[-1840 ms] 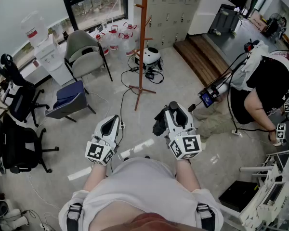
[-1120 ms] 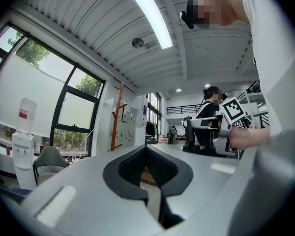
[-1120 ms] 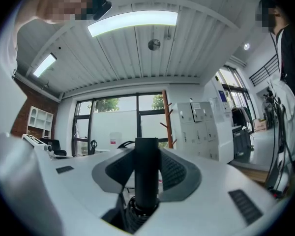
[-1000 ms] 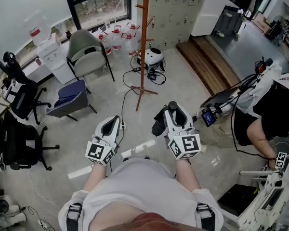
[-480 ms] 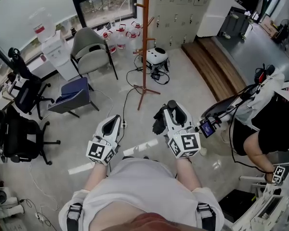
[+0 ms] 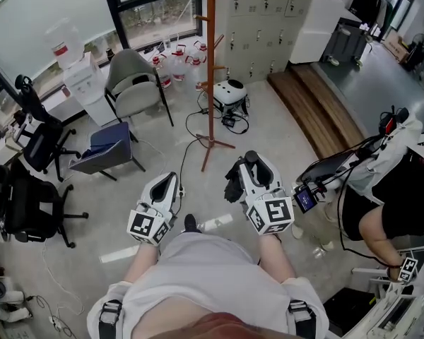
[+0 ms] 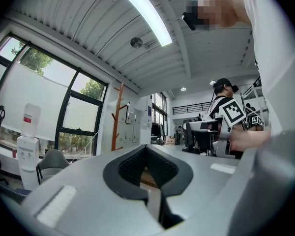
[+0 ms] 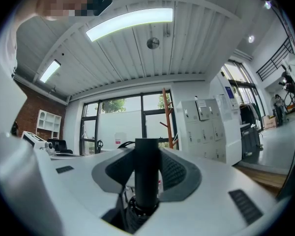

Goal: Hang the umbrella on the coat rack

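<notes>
A folded black umbrella [image 6: 232,181] hangs under my right gripper [image 6: 251,162], which is shut on its round black handle [image 8: 146,176]. The handle stands upright between the two pads, in the right gripper view. Beside it at the same height, my left gripper [image 6: 169,182] is shut with nothing in it; its pads [image 7: 132,168] meet at the tip. The orange-brown wooden coat rack [image 6: 210,69] stands on the floor ahead of both grippers, its pegs bare. It also shows as a distant rack [image 7: 119,117] in the left gripper view and, by the window, as a rack [image 8: 164,117] in the right gripper view.
A grey chair [image 6: 131,83] and a blue chair [image 6: 109,143] stand left of the rack, black office chairs [image 6: 28,203] further left. Water bottles [image 6: 173,51], a white helmet-like object [image 6: 232,90] and floor cables [image 6: 187,143] lie around its base. A crouching person [image 6: 396,182] is at the right.
Both grippers have moved forward toward the coat rack with the umbrella still held. The rack's base now lies closer in the head view. The person at the right has shifted.
</notes>
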Demonstrator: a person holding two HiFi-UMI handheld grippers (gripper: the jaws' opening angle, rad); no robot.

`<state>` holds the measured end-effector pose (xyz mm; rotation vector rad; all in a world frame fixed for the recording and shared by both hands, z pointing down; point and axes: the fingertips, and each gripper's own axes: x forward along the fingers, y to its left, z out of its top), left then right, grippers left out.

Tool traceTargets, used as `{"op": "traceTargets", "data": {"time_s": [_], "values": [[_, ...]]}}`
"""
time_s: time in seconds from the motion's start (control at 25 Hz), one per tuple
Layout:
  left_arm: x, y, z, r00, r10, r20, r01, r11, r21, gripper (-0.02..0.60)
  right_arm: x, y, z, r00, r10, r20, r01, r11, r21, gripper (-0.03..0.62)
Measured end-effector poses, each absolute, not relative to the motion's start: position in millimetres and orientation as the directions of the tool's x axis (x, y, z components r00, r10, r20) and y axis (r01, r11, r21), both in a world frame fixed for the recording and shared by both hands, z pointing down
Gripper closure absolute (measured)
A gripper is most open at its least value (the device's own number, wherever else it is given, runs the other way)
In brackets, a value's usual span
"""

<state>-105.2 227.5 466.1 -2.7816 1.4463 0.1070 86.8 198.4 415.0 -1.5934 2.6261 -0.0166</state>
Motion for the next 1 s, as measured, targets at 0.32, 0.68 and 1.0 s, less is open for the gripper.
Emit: {"op": "traceTargets", "data": {"time_s": [0.32,0.68,1.0], "values": [[-106,175,468,0.580,-0.809,-0.094,-0.810,-0.585,0.043,0.571,82,153,417,-0.458,-0.887,-0.053,-0.887,0.460,-0.030,0.442],[-120,61,477,0.619,-0.778,-0.107,-0.777,-0.626,0.060,0.571,68,50,424,-0.423,-0.905,-0.041,-0.905,0.424,-0.026,0.442],[-155,-73,471,0.659,-0.746,-0.093,-0.745,-0.665,0.058,0.571,41,-69,413,-0.367,-0.929,-0.046,-0.929,0.369,-0.035,0.442]]}}
